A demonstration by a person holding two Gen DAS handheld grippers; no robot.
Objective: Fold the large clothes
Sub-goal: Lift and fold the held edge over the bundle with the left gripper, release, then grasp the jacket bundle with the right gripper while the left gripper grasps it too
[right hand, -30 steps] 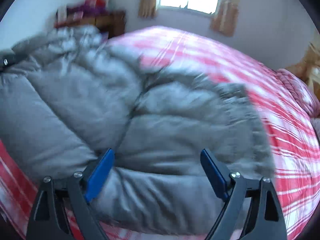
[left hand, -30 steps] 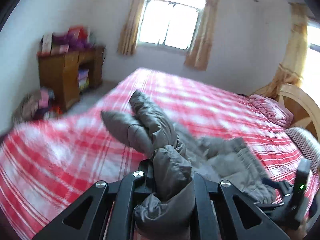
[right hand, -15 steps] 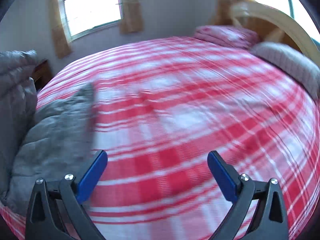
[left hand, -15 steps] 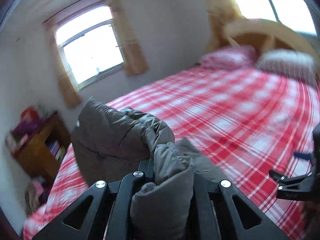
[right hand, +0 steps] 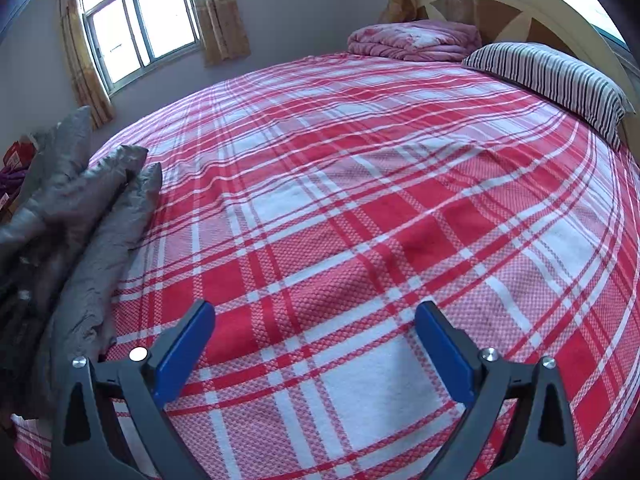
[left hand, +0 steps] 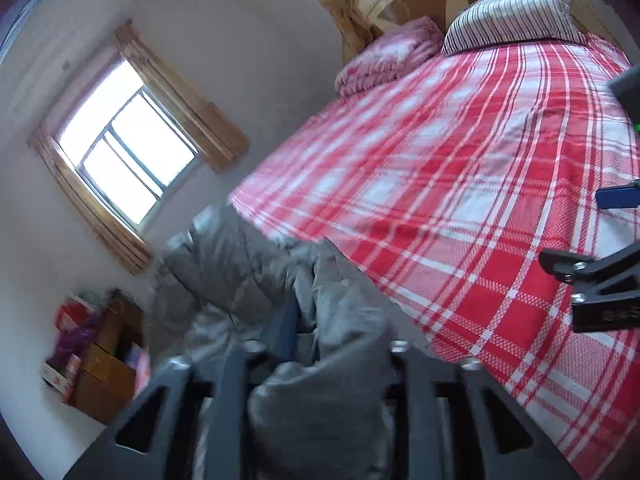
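Grey quilted puffer jacket (right hand: 76, 232) lies bunched at the left edge of the red-and-white plaid bedspread (right hand: 360, 240), a fold still between the left gripper (left hand: 320, 364) fingers, whose jaws have just been opening after clamping it. Farther right, the right gripper (right hand: 316, 344) gapes wide over bare plaid, empty. Judging by this, the jacket has been dragged aside and is being let go.

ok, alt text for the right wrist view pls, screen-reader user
The open right gripper, nothing between its blue pads, hovers over a bed with a red-and-white plaid cover. A bunched grey padded jacket lies at the left edge; a striped pillow and a folded pink blanket sit by the headboard.
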